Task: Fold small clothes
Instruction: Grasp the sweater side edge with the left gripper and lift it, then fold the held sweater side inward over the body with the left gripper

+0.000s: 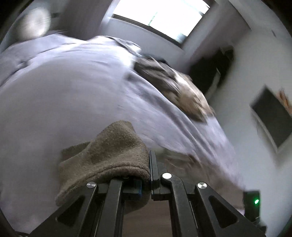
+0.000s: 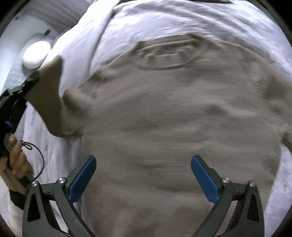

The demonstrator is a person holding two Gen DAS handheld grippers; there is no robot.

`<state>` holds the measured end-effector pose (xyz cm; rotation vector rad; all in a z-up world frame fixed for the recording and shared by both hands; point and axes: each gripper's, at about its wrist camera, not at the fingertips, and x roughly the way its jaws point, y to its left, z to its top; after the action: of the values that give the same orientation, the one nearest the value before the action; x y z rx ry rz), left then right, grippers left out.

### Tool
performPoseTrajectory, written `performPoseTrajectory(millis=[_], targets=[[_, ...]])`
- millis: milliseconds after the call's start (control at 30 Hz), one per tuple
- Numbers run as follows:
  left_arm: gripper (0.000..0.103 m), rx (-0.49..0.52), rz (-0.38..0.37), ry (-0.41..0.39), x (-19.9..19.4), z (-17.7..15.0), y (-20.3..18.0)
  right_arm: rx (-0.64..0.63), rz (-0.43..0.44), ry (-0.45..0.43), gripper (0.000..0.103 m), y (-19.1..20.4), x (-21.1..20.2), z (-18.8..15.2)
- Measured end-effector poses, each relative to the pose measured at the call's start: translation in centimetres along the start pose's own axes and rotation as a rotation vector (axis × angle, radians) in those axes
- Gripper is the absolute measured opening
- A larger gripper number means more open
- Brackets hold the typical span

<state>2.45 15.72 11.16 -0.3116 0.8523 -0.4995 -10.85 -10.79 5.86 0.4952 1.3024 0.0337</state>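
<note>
A taupe fleece garment (image 2: 164,113) lies spread on a white bed sheet (image 2: 146,23), with a round printed emblem (image 2: 164,52) near its far end. My right gripper (image 2: 143,175) is open, its blue pads wide apart just above the garment's near part. My left gripper (image 1: 150,167) is shut on a sleeve of the garment (image 1: 109,151), which drapes over its left finger. In the right wrist view the left gripper (image 2: 34,76) holds that sleeve (image 2: 49,94) lifted at the left. Both views are motion-blurred.
Another brown patterned cloth (image 1: 175,87) lies on the bed's far side. A window (image 1: 160,16), a dark wall frame (image 1: 272,116) and dark furniture (image 1: 211,69) line the room. A round white lamp (image 2: 36,54) sits beside the bed. A hand (image 2: 16,160) holds the left gripper's handle.
</note>
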Motion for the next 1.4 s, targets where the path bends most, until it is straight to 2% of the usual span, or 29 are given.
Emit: performPoseTrajectory(millis=[100,167,233,333,433,500,533,567,600,633,667,800,900,933,967,1067,1100,1200,1233,1300,1333,1400], targets=[[0.007,0.09,-0.067,0.103,5.3,-1.3,-5.8,0.051,-0.018,-0.018,0.103,-2.9,-1.0,0.0],[0.007,0.148,-0.076,0.151,7.7,-2.9,-8.5,0.096,-0.029,-0.025,0.103,-5.3,-1.4,-0.1],[0.007,0.233,-0.029,0.222,10.9,-5.5,-11.1,0.153,-0.036,-0.024,0.103,-7.8,-1.6,-0.4],[0.007,0.289,0.027,0.31,14.6,-8.4,-12.8,0.212,-0.044,-0.023,0.103,-10.6,-1.6,-0.8],[0.007,0.317,0.093,0.375,15.7,-11.0,-12.8,0.231,-0.057,-0.018,0.103,-11.8,-1.3,-1.1],[0.007,0.331,0.126,0.374,15.6,-11.4,-12.7,0.234,-0.062,-0.018,0.103,-12.2,-1.4,-1.1],[0.012,0.347,0.138,0.371,15.7,-11.3,-12.8,0.227,-0.065,-0.021,0.103,-12.2,-1.4,-0.9],[0.024,0.362,0.152,0.374,15.4,-11.3,-13.0,0.221,-0.069,-0.022,0.103,-12.0,-1.4,-0.8],[0.058,0.374,0.161,0.374,14.9,-11.4,-13.2,0.207,-0.075,-0.026,0.103,-11.7,-1.5,-0.5],[0.085,0.381,0.164,0.36,14.7,-11.1,-13.5,0.181,-0.08,-0.033,0.103,-11.2,-1.6,0.0],[0.088,0.395,0.174,0.332,13.7,-10.9,-13.7,0.157,-0.082,-0.039,0.103,-10.7,-1.7,0.4],[0.088,0.438,0.211,0.286,10.0,-9.6,-12.5,-0.047,-0.118,-0.078,0.103,-5.6,-1.5,2.6],[0.088,0.387,0.3,0.236,7.1,-7.5,-9.1,-0.218,-0.176,-0.102,0.103,-1.4,-0.6,3.7],[0.088,0.365,0.333,0.228,6.5,-7.1,-7.9,-0.314,-0.216,-0.113,0.103,0.9,0.2,4.1],[0.088,0.324,0.389,0.224,6.1,-6.4,-6.0,-0.363,-0.236,-0.119,0.103,1.9,0.6,4.1],[0.088,0.203,0.506,0.288,6.8,-5.3,-0.5,-0.602,-0.364,-0.147,0.103,6.6,3.4,4.3],[0.088,0.174,0.527,0.304,7.0,-5.3,0.9,-0.703,-0.441,-0.168,0.103,8.2,4.8,4.1],[0.088,0.112,0.594,0.355,8.5,-6.2,4.8,-0.854,-0.588,-0.203,0.102,10.2,7.7,4.1],[0.088,0.108,0.6,0.364,8.8,-6.4,5.3,-0.904,-0.656,-0.22,0.099,10.5,8.9,4.1],[0.088,0.105,0.594,0.363,9.1,-7.0,5.9,-0.936,-0.706,-0.225,0.059,10.4,9.6,4.3],[0.088,0.119,0.597,0.354,9.1,-7.1,5.9,-0.884,-0.656,-0.205,0.014,10.0,9.3,5.0],[0.088,0.142,0.605,0.348,9.2,-7.3,5.8,-0.701,-0.54,-0.228,0.012,8.3,7.2,6.7]])
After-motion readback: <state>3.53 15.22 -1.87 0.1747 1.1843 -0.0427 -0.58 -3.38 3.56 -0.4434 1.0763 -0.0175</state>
